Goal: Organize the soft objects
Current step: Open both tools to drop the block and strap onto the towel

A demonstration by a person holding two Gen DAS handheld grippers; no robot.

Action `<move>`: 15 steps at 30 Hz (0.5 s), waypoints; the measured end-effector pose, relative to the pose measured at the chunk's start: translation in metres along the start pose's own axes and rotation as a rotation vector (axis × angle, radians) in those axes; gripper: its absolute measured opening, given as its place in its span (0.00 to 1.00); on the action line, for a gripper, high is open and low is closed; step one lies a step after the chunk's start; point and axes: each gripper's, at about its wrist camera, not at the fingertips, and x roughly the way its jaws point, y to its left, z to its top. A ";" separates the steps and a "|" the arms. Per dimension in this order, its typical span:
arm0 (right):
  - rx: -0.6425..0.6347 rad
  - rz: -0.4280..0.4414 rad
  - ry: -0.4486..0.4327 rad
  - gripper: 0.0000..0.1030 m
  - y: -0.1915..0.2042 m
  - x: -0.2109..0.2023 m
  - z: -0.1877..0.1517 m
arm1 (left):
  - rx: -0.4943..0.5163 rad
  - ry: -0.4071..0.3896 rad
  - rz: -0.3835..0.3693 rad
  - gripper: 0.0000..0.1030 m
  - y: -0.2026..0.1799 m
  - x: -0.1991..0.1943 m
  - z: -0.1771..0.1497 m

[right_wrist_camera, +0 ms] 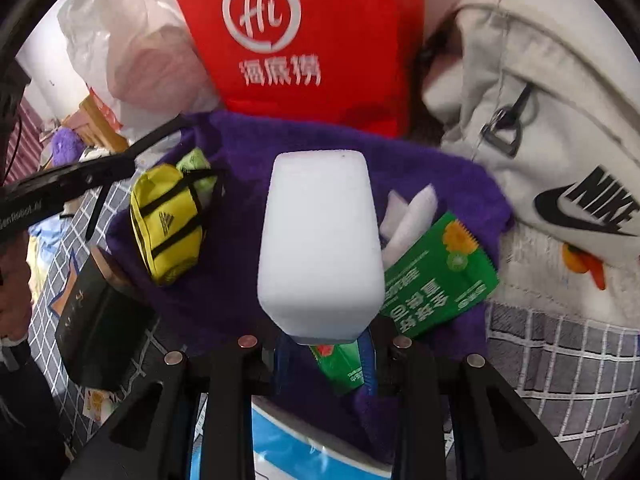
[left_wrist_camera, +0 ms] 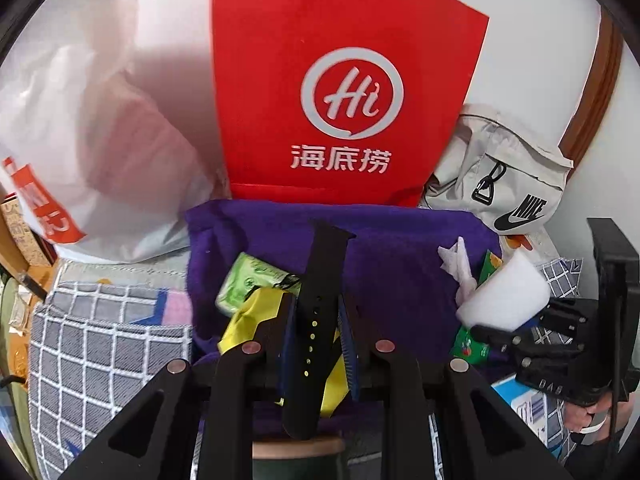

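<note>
My left gripper (left_wrist_camera: 316, 320) is shut on a black watch strap (left_wrist_camera: 320, 280), which stands upright between its blue pads over a purple towel (left_wrist_camera: 392, 248). My right gripper (right_wrist_camera: 324, 344) is shut on the lower end of a white foam block (right_wrist_camera: 320, 240), held above the same towel (right_wrist_camera: 240, 280). On the towel lie a small yellow bag (right_wrist_camera: 168, 224), a green packet (right_wrist_camera: 436, 276), a crumpled white tissue (right_wrist_camera: 408, 216) and a pale green wipes pack (left_wrist_camera: 248, 280). In the left wrist view the right gripper (left_wrist_camera: 516, 332) with the foam block (left_wrist_camera: 504, 296) is at the right edge.
A red paper bag (left_wrist_camera: 344, 92) stands behind the towel, with a white plastic bag (left_wrist_camera: 88, 128) to its left and a beige Nike bag (right_wrist_camera: 540, 152) to its right. A grey checked cloth (left_wrist_camera: 100, 348) covers the surface. A black box (right_wrist_camera: 100, 328) sits at the towel's left.
</note>
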 end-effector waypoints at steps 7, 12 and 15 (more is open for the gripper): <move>0.014 0.038 0.052 0.28 -0.010 0.018 -0.003 | 0.002 0.039 -0.009 0.20 -0.004 0.031 0.006; 0.021 0.073 0.056 0.28 -0.011 0.021 -0.004 | 0.003 0.064 -0.012 0.21 -0.006 0.047 0.007; 0.019 0.078 0.061 0.29 -0.009 0.023 -0.003 | 0.004 0.077 -0.009 0.21 -0.006 0.054 0.006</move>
